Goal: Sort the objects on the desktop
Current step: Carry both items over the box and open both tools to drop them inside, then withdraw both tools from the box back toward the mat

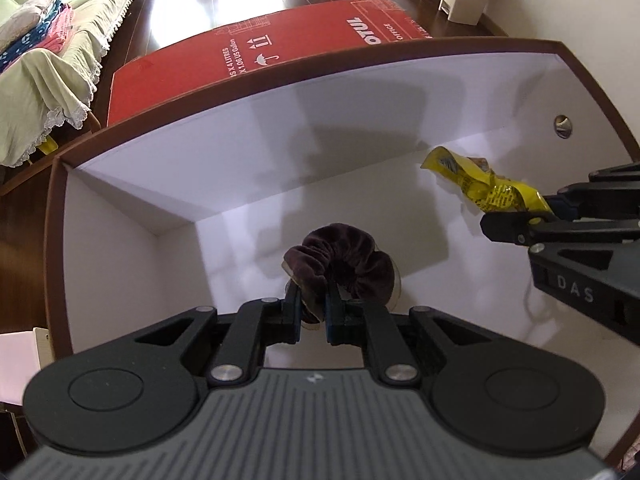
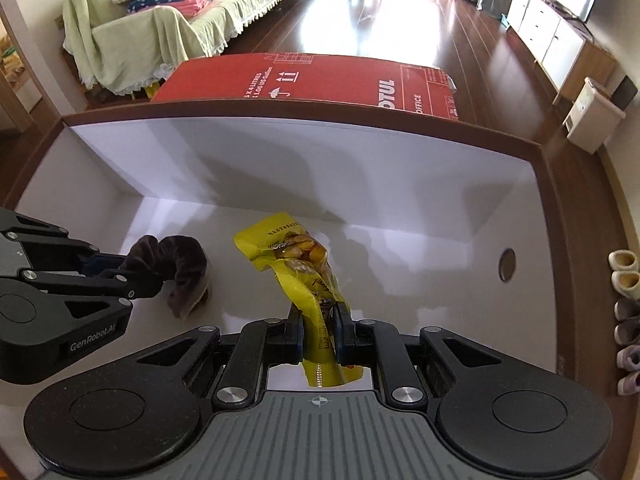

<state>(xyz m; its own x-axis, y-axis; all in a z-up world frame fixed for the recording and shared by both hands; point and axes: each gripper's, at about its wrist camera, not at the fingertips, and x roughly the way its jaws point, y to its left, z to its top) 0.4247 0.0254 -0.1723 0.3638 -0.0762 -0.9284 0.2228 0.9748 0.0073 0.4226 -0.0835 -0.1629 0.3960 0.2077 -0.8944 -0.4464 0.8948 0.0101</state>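
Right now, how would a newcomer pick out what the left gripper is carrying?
Look inside the big white box with the brown rim. At its left, the left gripper is shut on a dark brown velvet scrunchie. It is soft, ruffled and ring-shaped, unlike the shiny yellow snack packet beside it.

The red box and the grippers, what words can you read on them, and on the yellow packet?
"OTUL", "OFFICE", "4 LITRES", "1.06 US Gallon": red box, first letters hidden.
"GenRobot.AI": left gripper body.
"DAS": right gripper body.
Yellow snack packet: print too small to read.
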